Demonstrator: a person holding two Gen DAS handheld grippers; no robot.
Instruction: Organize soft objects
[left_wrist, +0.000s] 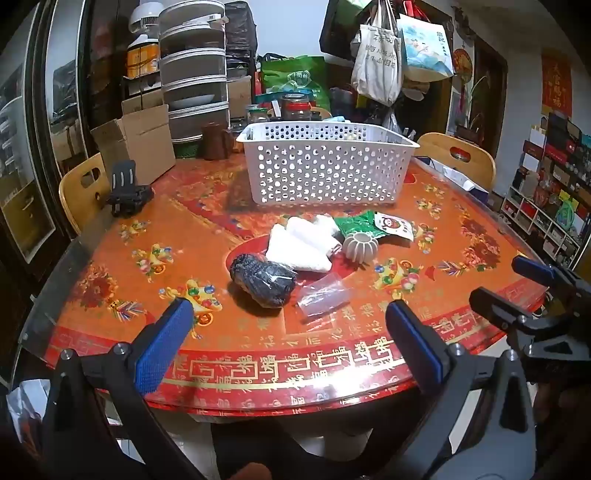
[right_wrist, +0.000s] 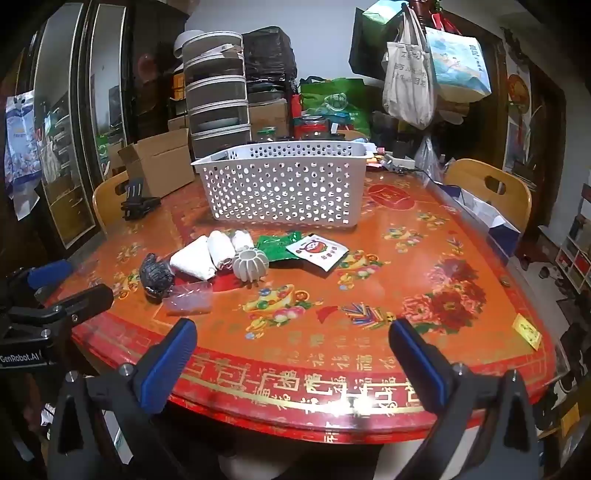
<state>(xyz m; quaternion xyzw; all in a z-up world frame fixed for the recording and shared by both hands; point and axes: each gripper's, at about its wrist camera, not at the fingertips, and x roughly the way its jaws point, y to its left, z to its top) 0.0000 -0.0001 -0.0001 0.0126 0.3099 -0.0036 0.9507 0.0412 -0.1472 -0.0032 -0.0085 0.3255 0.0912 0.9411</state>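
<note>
Blue-padded, the left gripper (left_wrist: 288, 339) and right gripper (right_wrist: 291, 354) both tilt downward over the near table (right_wrist: 369, 295) edge, jaws spread wide, pinching nothing. Soft items, white rolled cloths (left_wrist: 299, 243) and a dark wrapped bundle (left_wrist: 264, 278), lie clustered at 12 o'clock from the left gripper and 11 o'clock from the right, with the white basket (left_wrist: 325, 166) beyond them.

Your white basket (left_wrist: 325, 173) hides its own inside behind the perforated wall in both views; you cannot tell what lies in it. The clear bag (left_wrist: 323, 295) shows contents too blurred to name. The print on the white packet (right_wrist: 317, 253) is too small to read. The tabletop (left_wrist: 110, 258) is cut off behind the left hand-held gripper (left_wrist: 288, 343) at the picture's lower edge.
</note>
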